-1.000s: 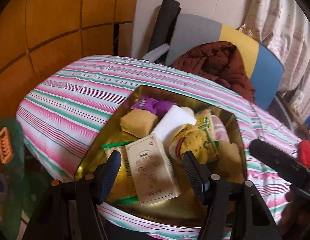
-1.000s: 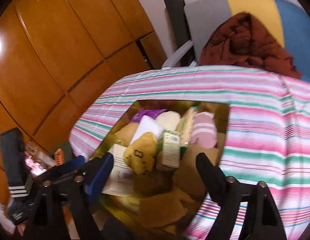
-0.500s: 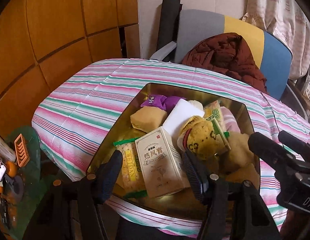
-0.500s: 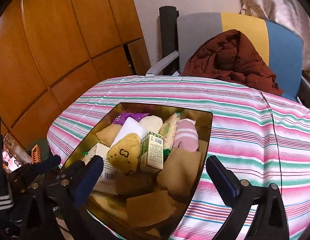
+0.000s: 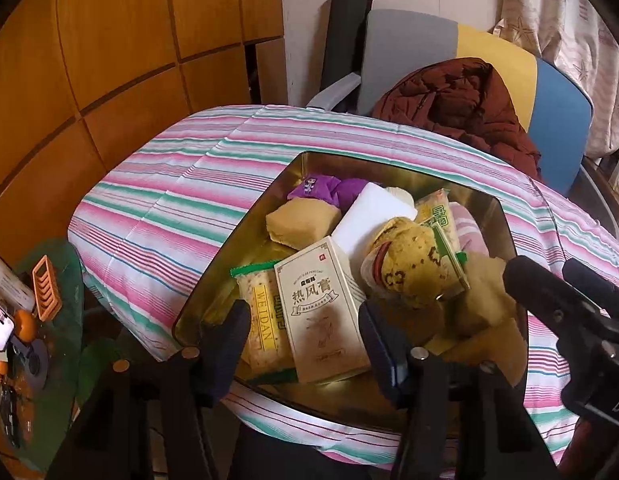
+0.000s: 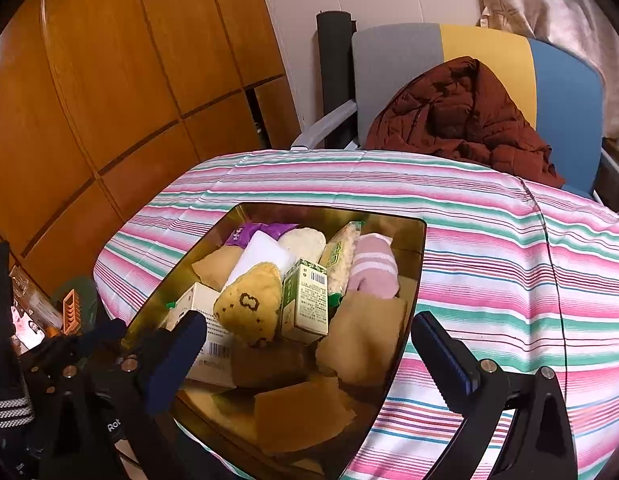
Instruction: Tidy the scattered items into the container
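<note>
A gold tin [image 6: 409, 256] sits on a desk covered with a pink, green and white striped cloth [image 6: 489, 264]. The tin is piled full: a cream box with Chinese lettering [image 5: 321, 308], a yellow spotted pouch [image 6: 249, 304], a green and white carton [image 6: 305, 300], a pink striped sock [image 6: 373, 268], a white block [image 5: 373, 216], a purple packet [image 5: 313, 190], a cracker packet [image 5: 265, 328] and some tan cloths [image 6: 361, 340].

The left claw [image 5: 303, 344] hangs just above the tin's near edge, its fingers spread apart and empty. The right claw [image 6: 309, 352] hovers over the tin's near corner, also spread wide and holding nothing.

No loose item shows anywhere on the striped cloth around the tin, so the tidying looks finished or very nearly so. Behind the desk stands a chair [image 6: 397, 64] with a dark red jacket [image 6: 461, 116] draped on it.
</note>
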Available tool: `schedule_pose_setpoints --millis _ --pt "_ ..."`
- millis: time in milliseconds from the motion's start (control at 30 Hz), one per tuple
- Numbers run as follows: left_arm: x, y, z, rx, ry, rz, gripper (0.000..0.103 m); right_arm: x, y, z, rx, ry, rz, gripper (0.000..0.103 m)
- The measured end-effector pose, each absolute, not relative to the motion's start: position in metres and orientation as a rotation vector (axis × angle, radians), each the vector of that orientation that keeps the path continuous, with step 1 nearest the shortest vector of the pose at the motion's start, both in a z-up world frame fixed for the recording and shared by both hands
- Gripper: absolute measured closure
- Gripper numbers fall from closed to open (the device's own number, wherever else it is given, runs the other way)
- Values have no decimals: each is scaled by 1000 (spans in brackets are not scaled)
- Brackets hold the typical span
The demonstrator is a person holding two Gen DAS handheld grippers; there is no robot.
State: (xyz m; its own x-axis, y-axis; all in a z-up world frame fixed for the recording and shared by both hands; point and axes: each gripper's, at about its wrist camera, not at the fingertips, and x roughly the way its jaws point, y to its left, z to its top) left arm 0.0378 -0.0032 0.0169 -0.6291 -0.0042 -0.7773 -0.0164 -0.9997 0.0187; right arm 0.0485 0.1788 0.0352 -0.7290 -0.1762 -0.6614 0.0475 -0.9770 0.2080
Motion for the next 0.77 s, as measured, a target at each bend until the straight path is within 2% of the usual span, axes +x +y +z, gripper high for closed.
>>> schedule_pose_setpoints --millis 767 --pt "36 -8 13 -1363 26 2858 48 48 182 31 1119 -309 -2780 0"
